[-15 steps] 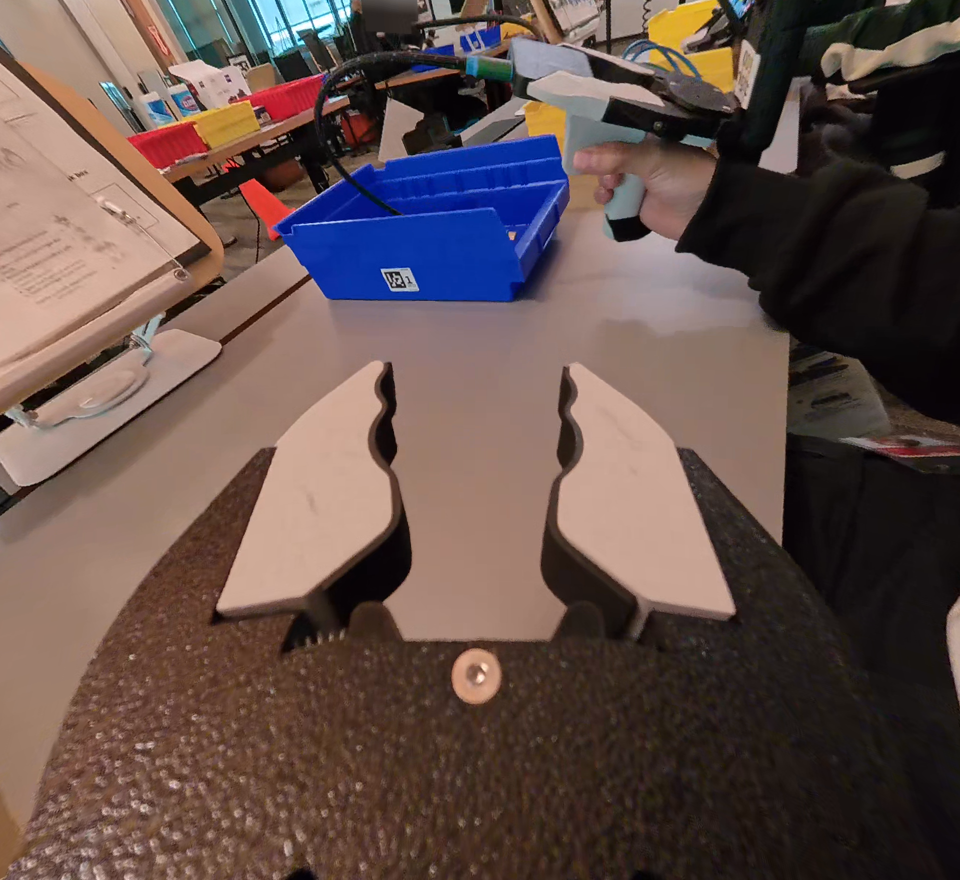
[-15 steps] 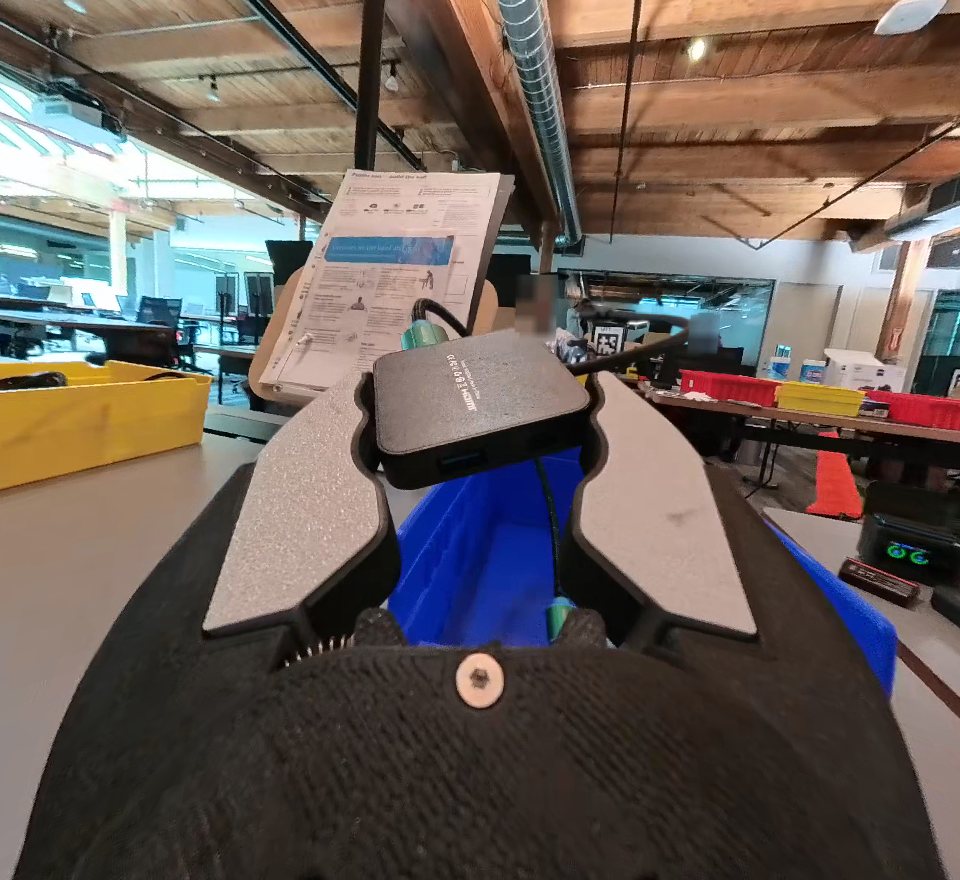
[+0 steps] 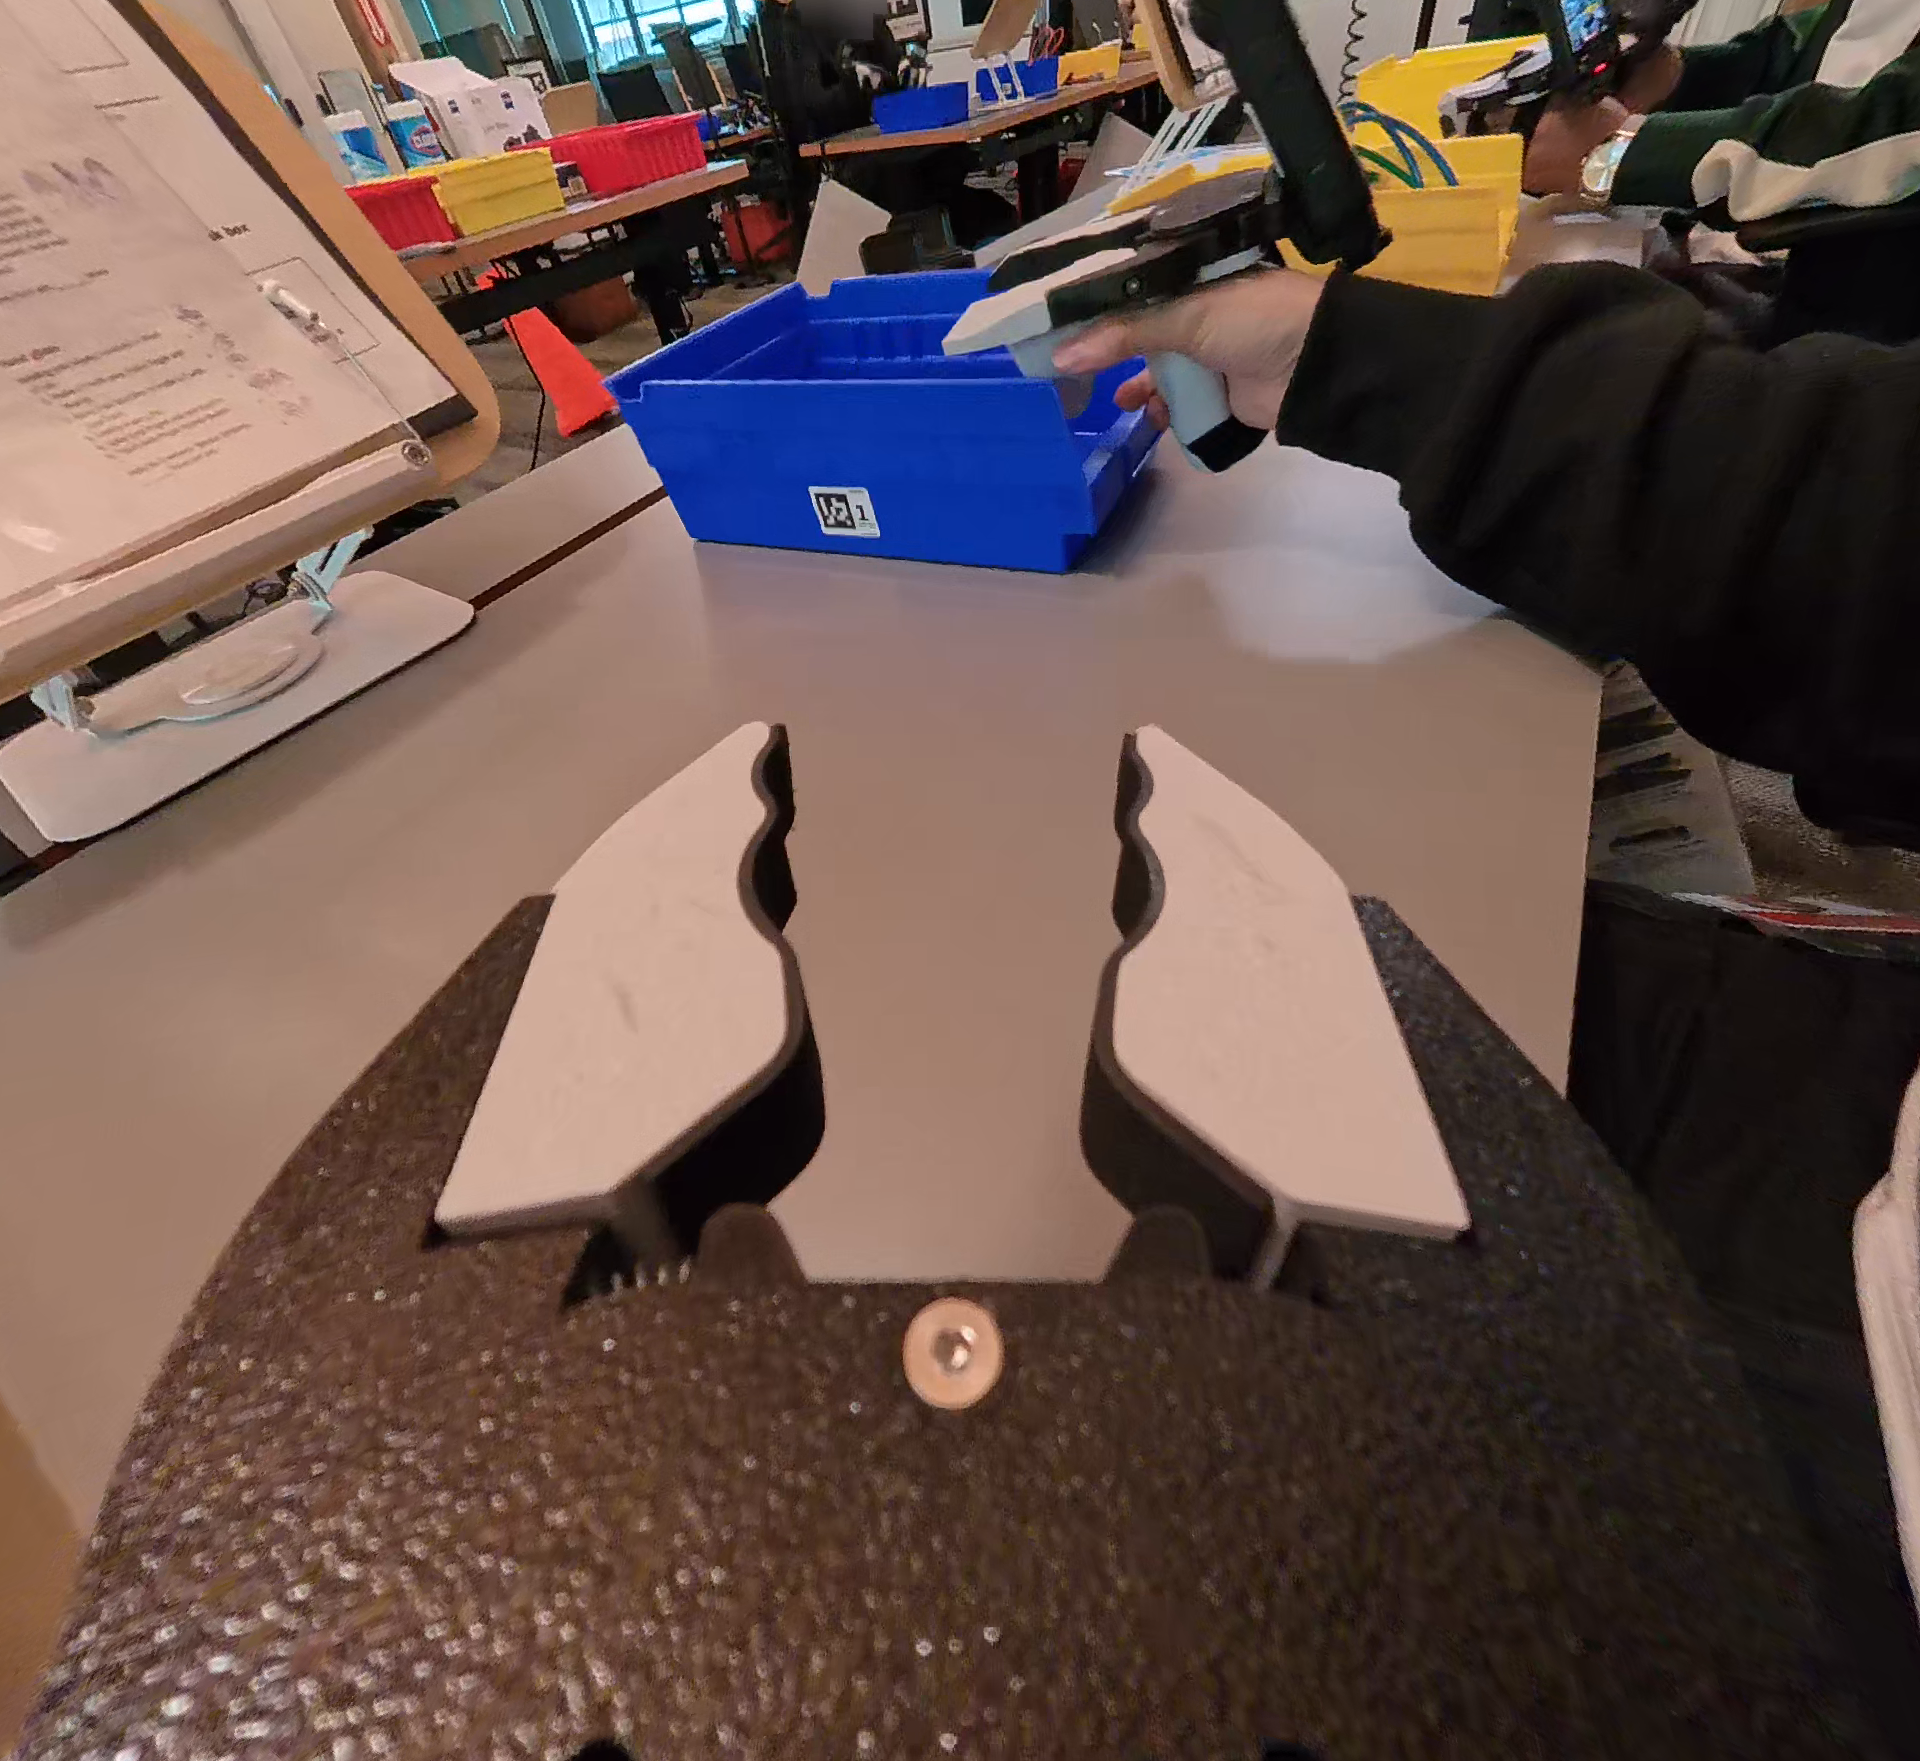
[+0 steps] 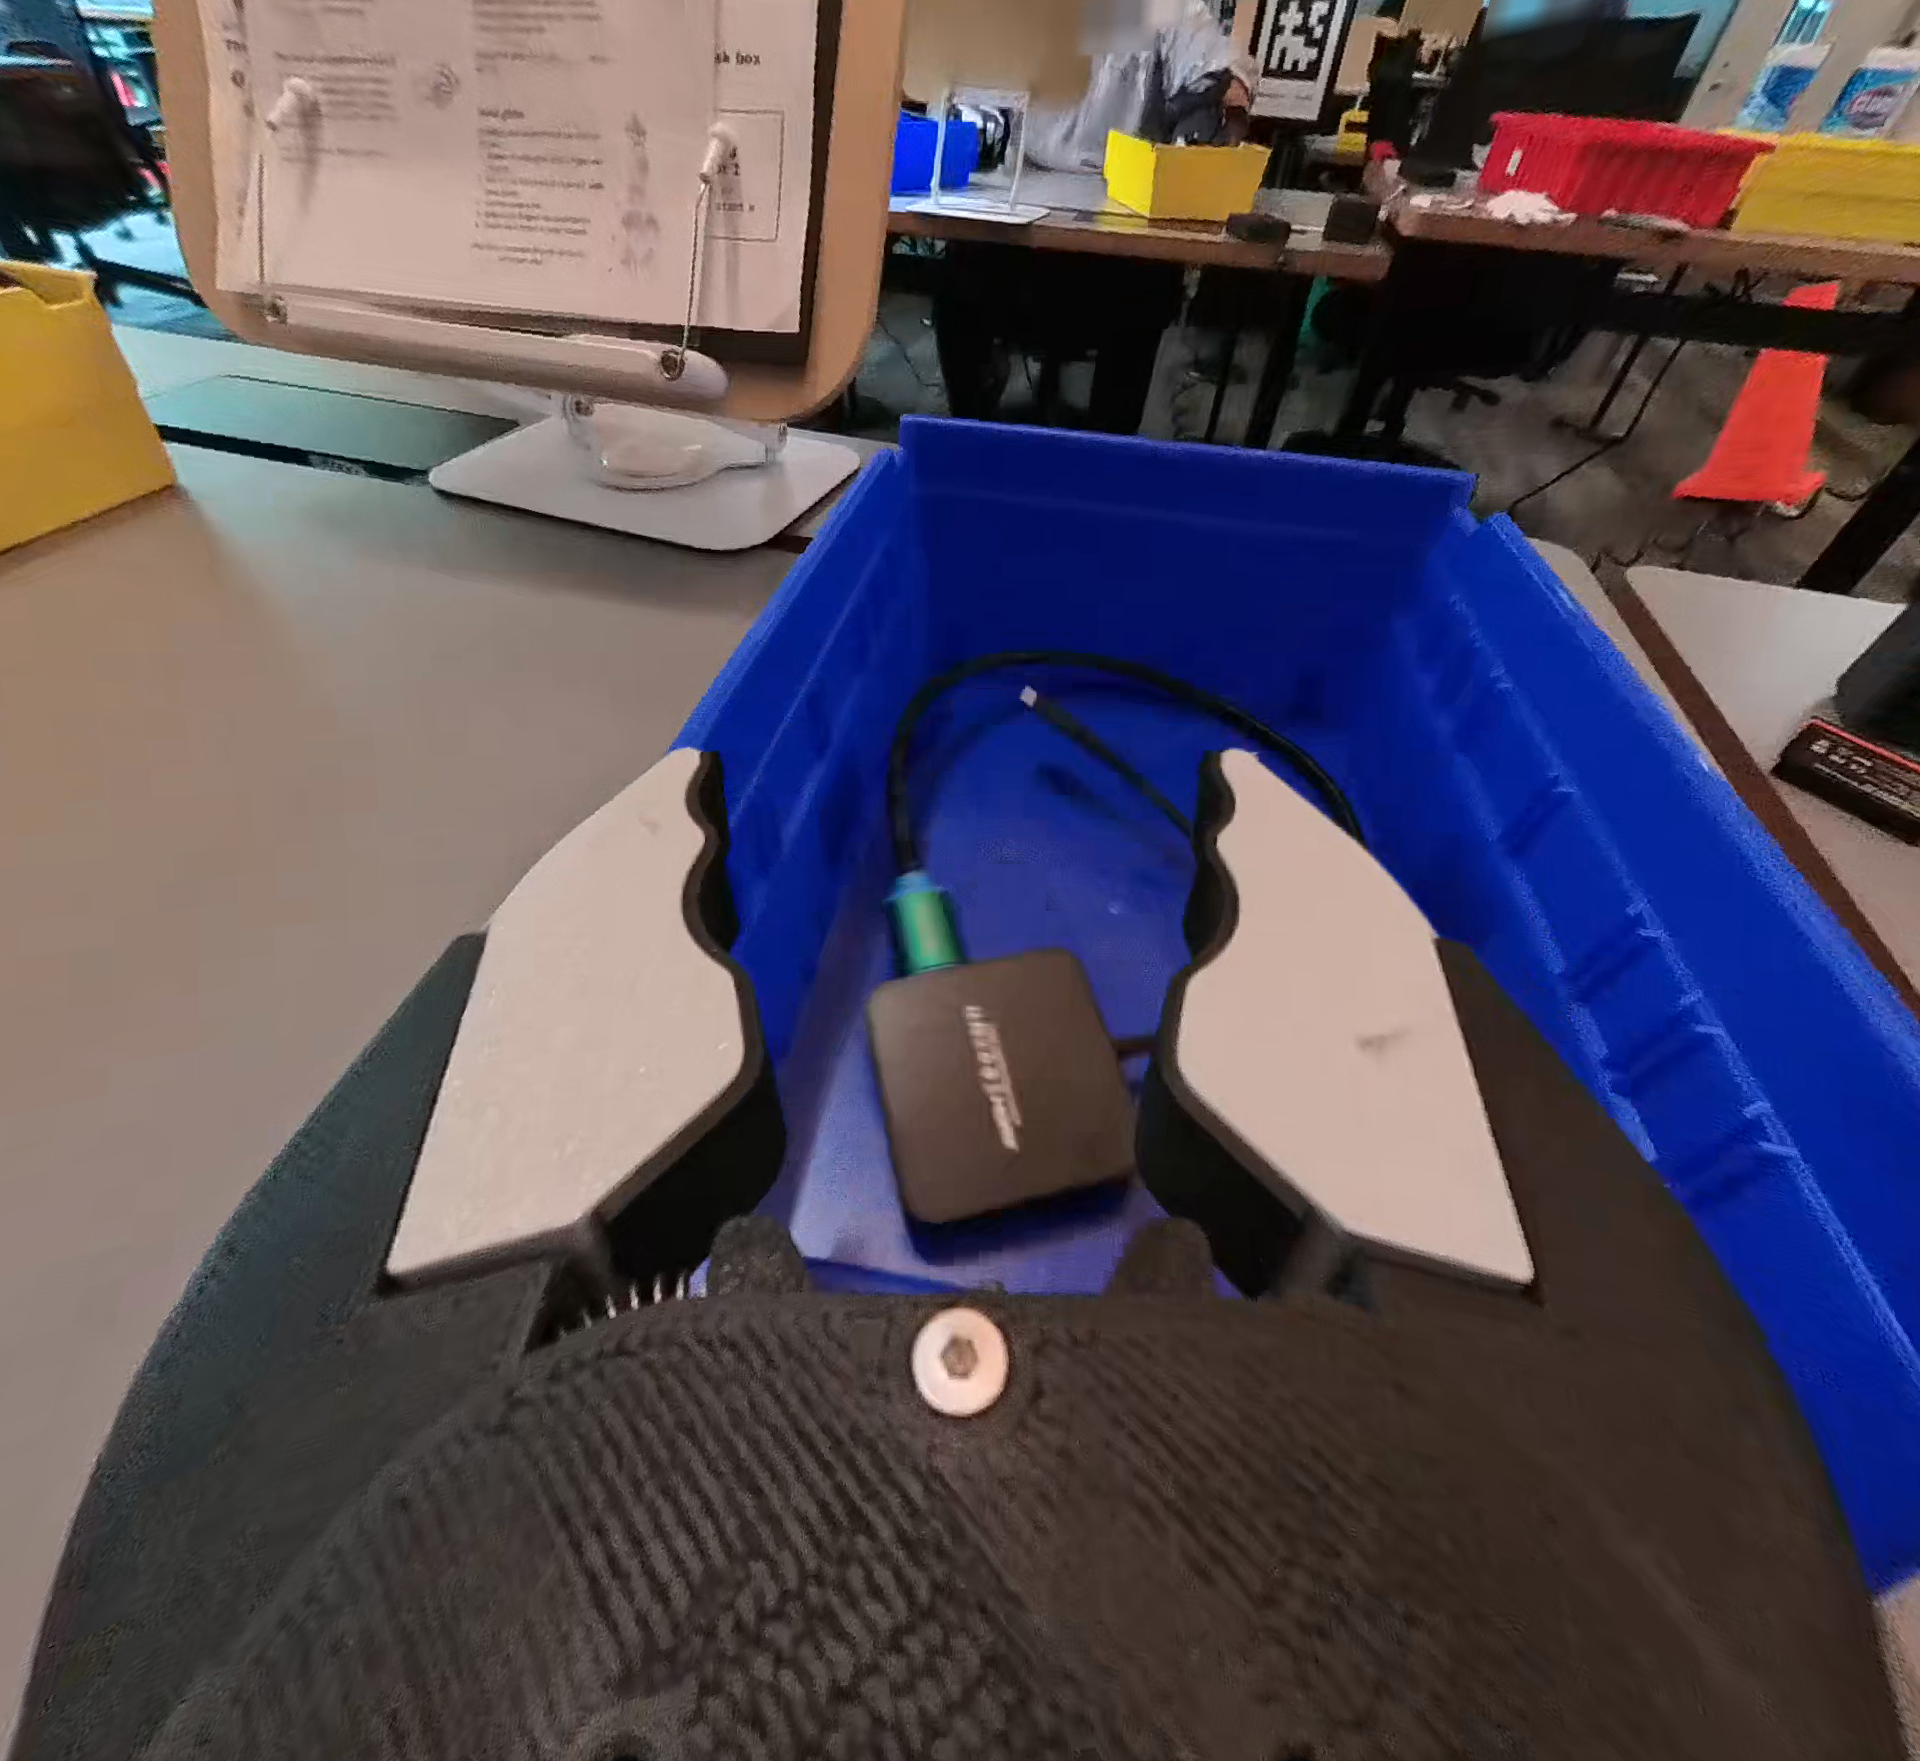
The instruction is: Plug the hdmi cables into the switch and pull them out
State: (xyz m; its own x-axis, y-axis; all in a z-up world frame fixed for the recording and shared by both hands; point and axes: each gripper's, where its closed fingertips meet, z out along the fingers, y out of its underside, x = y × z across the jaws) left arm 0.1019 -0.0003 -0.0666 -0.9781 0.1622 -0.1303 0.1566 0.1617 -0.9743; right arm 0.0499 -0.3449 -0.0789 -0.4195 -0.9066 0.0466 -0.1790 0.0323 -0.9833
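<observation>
The black square switch lies flat on the floor of the blue bin. A black cable with a green collar runs from the switch and loops round the bin floor. My right gripper is open and empty, above the bin's near end, with the switch below and between its fingers. It also shows in the left wrist view, over the blue bin. My left gripper is open and empty, low over the grey table, well short of the bin.
A document stand with a printed sheet stands at the table's left. A yellow bin sits far left in the right wrist view. A small black device lies on the neighbouring table. Another person's arm works at the back right.
My right gripper held the switch up in the air half a second ago. It has come down over the blue bin and opened, and the switch now lies in the bin. My left gripper stays put.
</observation>
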